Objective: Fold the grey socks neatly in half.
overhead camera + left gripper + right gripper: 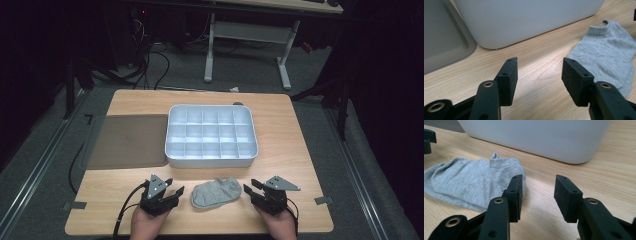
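A grey ankle sock [216, 193] lies flat on the wooden table [295, 150] near its front edge, between the two grippers. My left gripper [175, 190] rests just left of the sock, open, with nothing between its jaws. In the left gripper view the gripper [539, 75] frames bare wood, and the sock [606, 57] lies to its right. My right gripper [248, 189] sits just right of the sock, open and empty. In the right gripper view the gripper [538, 195] stands beside the sock [474, 182], whose cuff end lies behind the left jaw.
A white tray [211, 159] divided into several compartments stands at the table's centre, just beyond the sock. A flat grey lid [127, 141] lies to its left. A desk frame [247, 35] and cables [150, 65] are on the floor beyond the table.
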### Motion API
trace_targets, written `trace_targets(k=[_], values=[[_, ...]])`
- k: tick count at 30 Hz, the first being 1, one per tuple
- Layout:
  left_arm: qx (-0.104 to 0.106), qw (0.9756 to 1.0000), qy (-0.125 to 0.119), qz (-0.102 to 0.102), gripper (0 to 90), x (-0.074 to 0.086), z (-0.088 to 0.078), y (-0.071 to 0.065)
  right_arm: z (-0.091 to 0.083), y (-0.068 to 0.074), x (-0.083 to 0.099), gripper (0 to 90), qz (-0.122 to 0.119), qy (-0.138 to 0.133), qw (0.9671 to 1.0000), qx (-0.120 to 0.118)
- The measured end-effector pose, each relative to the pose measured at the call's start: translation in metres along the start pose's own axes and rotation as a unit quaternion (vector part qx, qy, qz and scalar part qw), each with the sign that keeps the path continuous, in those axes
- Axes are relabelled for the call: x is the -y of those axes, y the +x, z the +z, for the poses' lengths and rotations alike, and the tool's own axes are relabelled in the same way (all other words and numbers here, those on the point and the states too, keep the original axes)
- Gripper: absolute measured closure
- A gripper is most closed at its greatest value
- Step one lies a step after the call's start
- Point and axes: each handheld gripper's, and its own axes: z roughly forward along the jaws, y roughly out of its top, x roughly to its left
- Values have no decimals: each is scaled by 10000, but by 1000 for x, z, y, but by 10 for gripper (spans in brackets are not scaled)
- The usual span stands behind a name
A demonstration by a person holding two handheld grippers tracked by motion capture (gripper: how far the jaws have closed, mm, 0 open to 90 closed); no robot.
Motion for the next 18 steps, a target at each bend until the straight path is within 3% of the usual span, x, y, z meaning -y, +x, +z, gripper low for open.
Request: trace_targets(k=[11,18], values=[[328,9993,52,153,483,-1,3,-18,0,3,-3,653,-25,-9,10000,-6],[403,9988,98,262,571,0,3,-31,4,8,-6,655,-59,33,9998,-187]])
